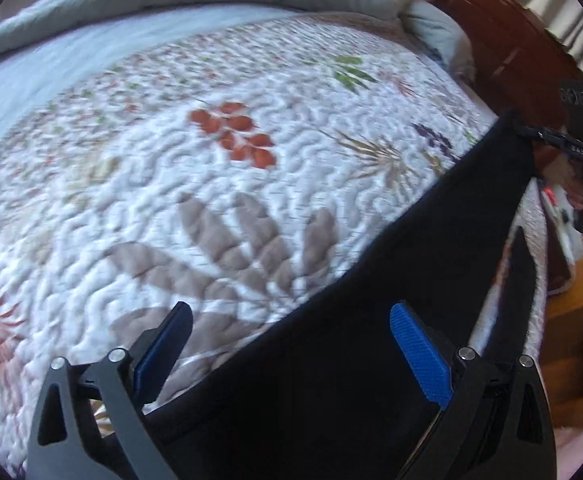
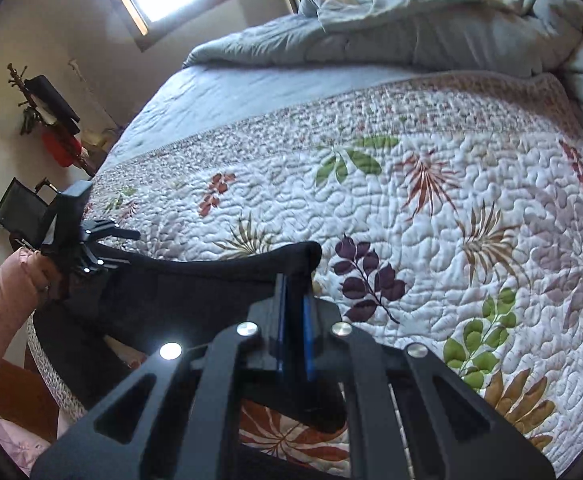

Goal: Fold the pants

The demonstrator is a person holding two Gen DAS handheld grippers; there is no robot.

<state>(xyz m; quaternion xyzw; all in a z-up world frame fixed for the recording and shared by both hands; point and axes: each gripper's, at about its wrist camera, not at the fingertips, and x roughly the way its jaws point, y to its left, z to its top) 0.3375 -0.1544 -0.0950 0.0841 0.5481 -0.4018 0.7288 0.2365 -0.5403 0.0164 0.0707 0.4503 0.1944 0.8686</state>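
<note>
The black pants (image 1: 371, 320) hang stretched above the floral quilt (image 1: 211, 200). In the left wrist view my left gripper (image 1: 291, 356) has its blue-padded fingers spread wide, with the pants' edge lying between them, not clamped. The right gripper (image 1: 531, 132) shows at the far right, pinching the far corner of the pants. In the right wrist view my right gripper (image 2: 294, 300) is shut on the pants (image 2: 211, 280) at their edge. The left gripper (image 2: 111, 244) shows at the left by the other end of the cloth.
A rumpled grey duvet (image 2: 411, 28) lies across the far end of the bed. A wooden headboard (image 1: 503, 40) is at the upper right. A coat rack with bags (image 2: 47, 116) and a black chair (image 2: 19, 208) stand by the wall on the left.
</note>
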